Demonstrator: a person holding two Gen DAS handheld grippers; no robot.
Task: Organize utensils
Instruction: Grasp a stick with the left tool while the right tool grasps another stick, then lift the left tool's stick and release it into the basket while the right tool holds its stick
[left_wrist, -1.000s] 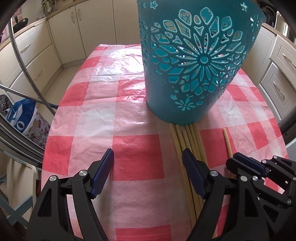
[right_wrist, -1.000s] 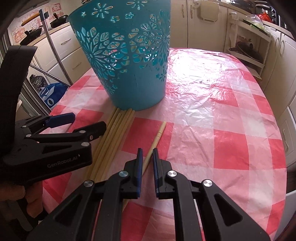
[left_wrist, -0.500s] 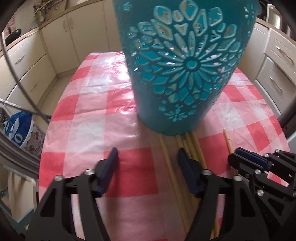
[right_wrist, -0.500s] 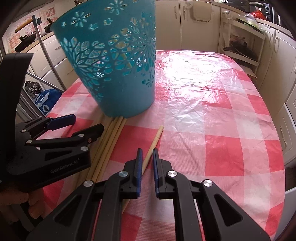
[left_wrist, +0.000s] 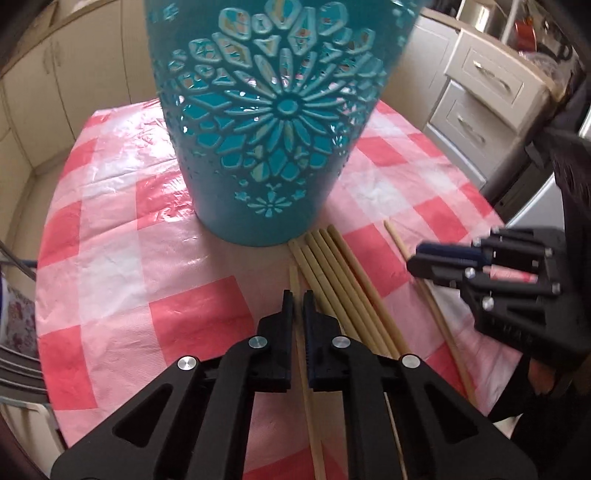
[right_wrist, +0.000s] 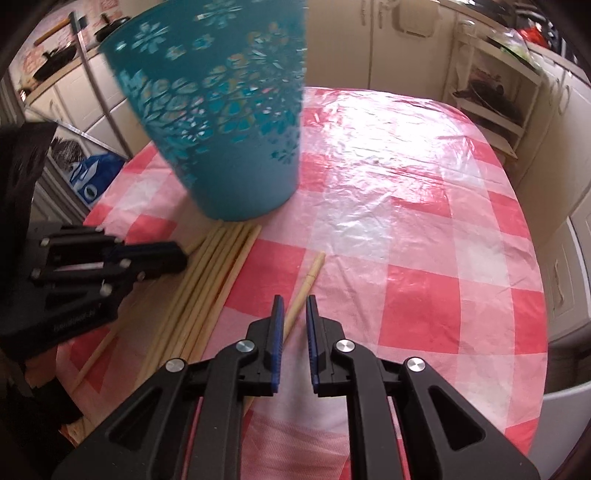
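Fingers of our left gripper (left_wrist: 298, 301) are pinched on the leftmost chopstick (left_wrist: 294, 280); our right gripper (right_wrist: 294, 308) holds its fingers narrowly apart around a lone chopstick (right_wrist: 308, 277). Beside it, the bundle of chopsticks (right_wrist: 218, 266) lies on the checked desk (right_wrist: 406, 240), tips against the teal basket (left_wrist: 273, 122).

cream cabinets (left_wrist: 484, 79) | open shelf unit (right_wrist: 491, 92) | checked tablecloth (right_wrist: 406, 229), possibly plastic
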